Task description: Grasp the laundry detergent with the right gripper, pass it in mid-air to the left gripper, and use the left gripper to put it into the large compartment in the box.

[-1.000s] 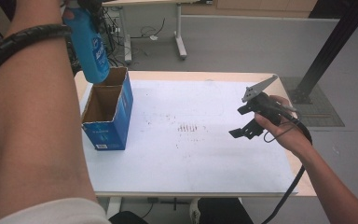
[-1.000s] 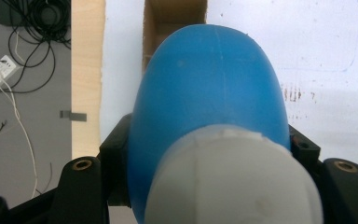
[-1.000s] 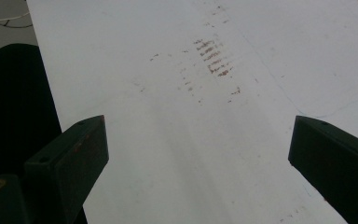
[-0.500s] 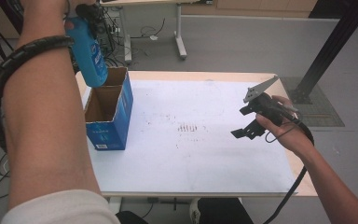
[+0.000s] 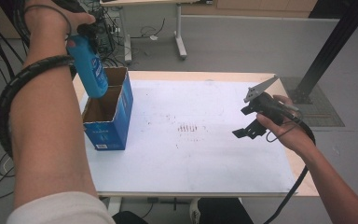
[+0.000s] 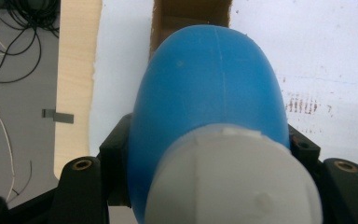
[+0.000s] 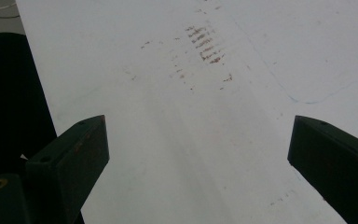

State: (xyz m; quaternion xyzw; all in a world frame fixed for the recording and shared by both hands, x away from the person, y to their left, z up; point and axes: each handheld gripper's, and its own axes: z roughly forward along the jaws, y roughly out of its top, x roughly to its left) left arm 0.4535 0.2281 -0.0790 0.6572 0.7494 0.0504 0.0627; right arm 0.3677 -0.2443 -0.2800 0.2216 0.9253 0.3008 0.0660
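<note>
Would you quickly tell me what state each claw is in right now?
Left claw: closed on the blue bottle, held over the open cardboard box.
Right claw: open, holding nothing, above the white table.

The counter (image 5: 279, 182) is a pale wooden top, almost wholly covered by a white sheet (image 5: 205, 158) that leaves a strip of wood bare along the far and right edges. A patch of small reddish-brown marks (image 5: 189, 128) stains the sheet near its middle. At the left end an open blue cardboard box (image 5: 109, 126) stands upright on the sheet, flaps raised, brown inside.
</note>
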